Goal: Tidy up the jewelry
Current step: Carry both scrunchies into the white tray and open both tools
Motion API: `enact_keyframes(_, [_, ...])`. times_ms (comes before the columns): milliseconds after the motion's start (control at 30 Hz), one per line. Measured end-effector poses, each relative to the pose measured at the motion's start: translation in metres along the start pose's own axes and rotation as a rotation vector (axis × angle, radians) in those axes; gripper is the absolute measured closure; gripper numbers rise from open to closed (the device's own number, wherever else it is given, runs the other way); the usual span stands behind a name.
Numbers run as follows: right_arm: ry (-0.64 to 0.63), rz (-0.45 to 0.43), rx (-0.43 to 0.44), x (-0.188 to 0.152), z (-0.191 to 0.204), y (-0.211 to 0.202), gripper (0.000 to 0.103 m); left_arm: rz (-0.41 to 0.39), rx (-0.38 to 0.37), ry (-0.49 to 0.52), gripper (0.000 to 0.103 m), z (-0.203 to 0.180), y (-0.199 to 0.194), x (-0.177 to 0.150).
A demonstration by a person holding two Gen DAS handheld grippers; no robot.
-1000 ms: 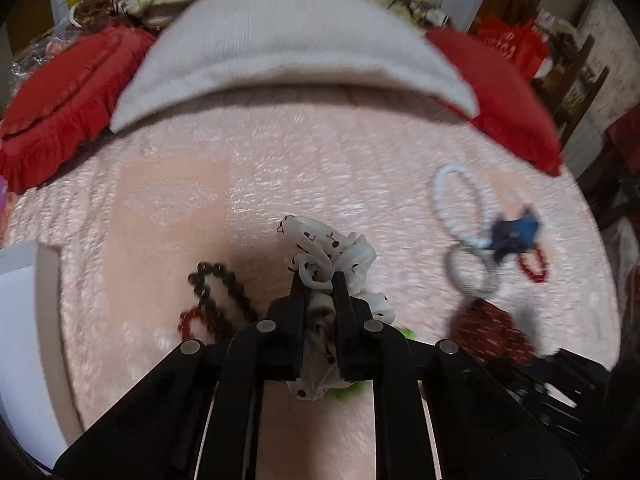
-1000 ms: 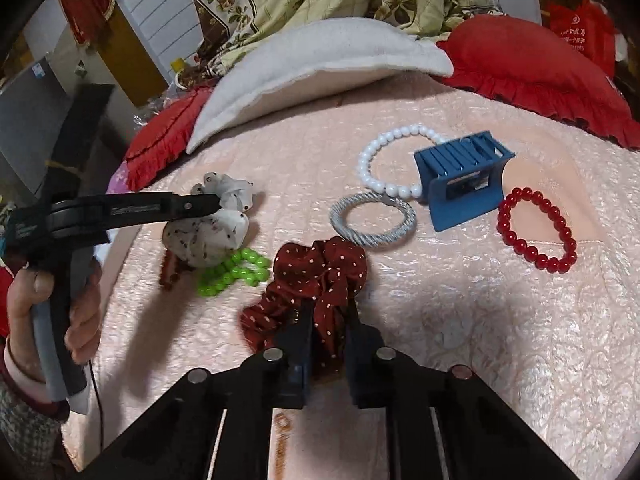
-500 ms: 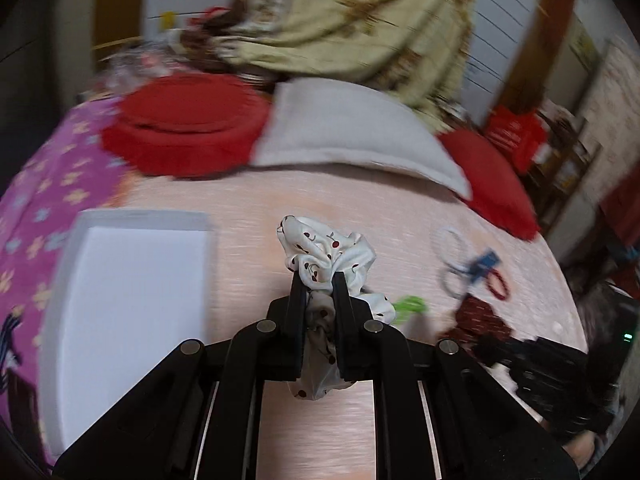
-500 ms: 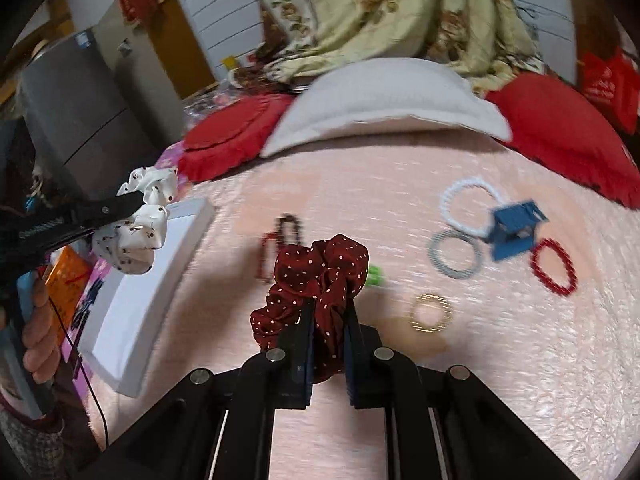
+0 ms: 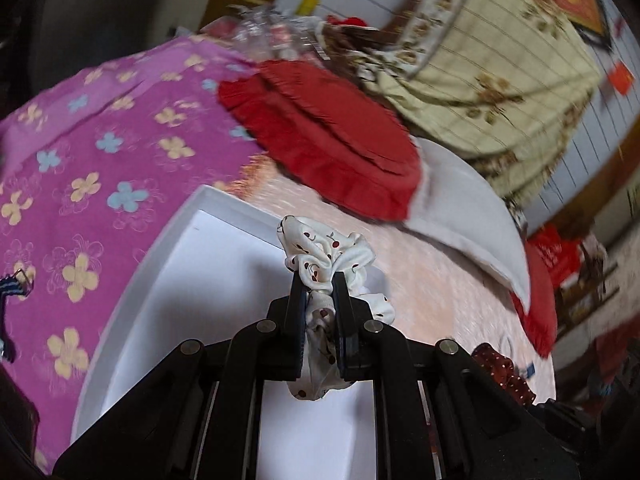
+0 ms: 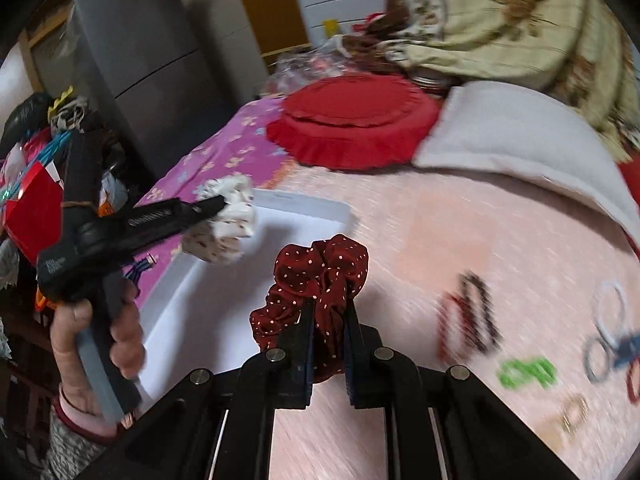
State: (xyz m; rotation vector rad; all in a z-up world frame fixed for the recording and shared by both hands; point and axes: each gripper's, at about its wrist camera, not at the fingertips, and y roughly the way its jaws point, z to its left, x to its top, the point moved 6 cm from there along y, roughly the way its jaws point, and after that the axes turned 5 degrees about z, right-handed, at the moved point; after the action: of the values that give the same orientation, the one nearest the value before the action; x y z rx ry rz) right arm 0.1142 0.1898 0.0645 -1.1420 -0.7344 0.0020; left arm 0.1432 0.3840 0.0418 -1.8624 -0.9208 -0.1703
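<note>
**Both scrunchies carried across to the white tray**

The left gripper (image 5: 318, 282) pinches a white cherry-print scrunchie (image 5: 326, 256), its jaws pressed tight on the bunched fabric. A second ago this scrunchie hung over the pink bedspread with bracelets lying beyond the jaws; now a shallow white tray (image 5: 224, 204) fills the space below and ahead of the jaws, so the scrunchie hangs directly over the tray's bare floor.

The right gripper (image 6: 328, 312) pinches a dark red polka-dot scrunchie (image 6: 320, 268), jaws closed on its folds. It has swung the same way: the tray (image 6: 304, 202) now lies ahead and to the left of these jaws, where a second ago only loose jewelry showed. The scrunchie appears to hang just short of the tray's near edge.

To the right of the right jaws, blurred by motion, a green bead bracelet (image 6: 526, 372), a dark bead bracelet (image 6: 480, 312) and other rings remain on the bedspread (image 6: 480, 232). The left scrunchie looks ready for release; the right seems to need a little more travel.
</note>
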Motion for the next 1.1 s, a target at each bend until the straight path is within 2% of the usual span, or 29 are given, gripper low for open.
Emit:
enact_keyframes(133, [-0.032, 0.036, 0.001, 0.029, 0.024, 0.046, 0.092, 0.013, 0.051, -0.006, 0.093, 0.024, 0.021, 0.009])
enact_keyframes(233, [-0.041, 0.073, -0.019, 0.041, 0.031, 0.080, 0.092, 0.026, 0.030, -0.042, 0.093, 0.036, 0.031, 0.009])
enact_keyframes(333, [-0.027, 0.103, -0.029, 0.048, 0.029, 0.108, 0.092, 0.031, 0.044, -0.056, 0.090, 0.041, 0.036, 0.009])
enact_keyframes(400, [-0.020, 0.111, -0.045, 0.050, 0.027, 0.121, 0.092, 0.037, 0.038, -0.076, 0.080, 0.045, 0.038, 0.008])
enact_keyframes(433, [-0.016, 0.118, -0.053, 0.050, 0.025, 0.125, 0.092, 0.044, 0.029, -0.090, 0.069, 0.047, 0.039, 0.007])
enact_keyframes(467, [-0.016, 0.132, -0.065, 0.050, 0.024, 0.131, 0.091, 0.049, 0.017, -0.105, 0.062, 0.048, 0.039, 0.006])
enact_keyframes(500, [-0.016, 0.141, -0.071, 0.050, 0.023, 0.132, 0.088, 0.049, 0.003, -0.117, 0.059, 0.049, 0.039, 0.006])
enact_keyframes(600, [-0.019, 0.132, -0.077, 0.049, 0.021, 0.128, 0.057, 0.038, -0.028, -0.141, 0.052, 0.049, 0.034, 0.008])
enact_keyframes(667, [-0.024, 0.107, -0.080, 0.047, 0.020, 0.115, 0.055, 0.024, -0.029, -0.140, 0.051, 0.046, 0.029, 0.008])
enact_keyframes(767, [-0.017, 0.102, -0.093, 0.041, 0.018, 0.100, 0.055, 0.019, -0.011, -0.128, 0.051, 0.040, 0.020, 0.008])
enact_keyframes(833, [-0.011, 0.099, -0.120, 0.028, 0.014, 0.089, 0.055, -0.014, -0.008, -0.129, 0.051, 0.035, 0.006, 0.010])
enact_keyframes(967, [-0.031, 0.146, -0.127, 0.002, 0.018, 0.094, 0.056, -0.068, -0.004, -0.110, 0.051, 0.022, -0.019, 0.014])
enact_keyframes(1000, [-0.037, 0.156, -0.132, -0.001, 0.019, 0.096, 0.062, -0.080, 0.007, -0.094, 0.051, 0.018, -0.025, 0.014])
enact_keyframes(1100, [-0.023, 0.182, -0.166, -0.008, 0.022, 0.103, 0.091, -0.100, 0.050, -0.063, 0.051, 0.011, -0.033, 0.014])
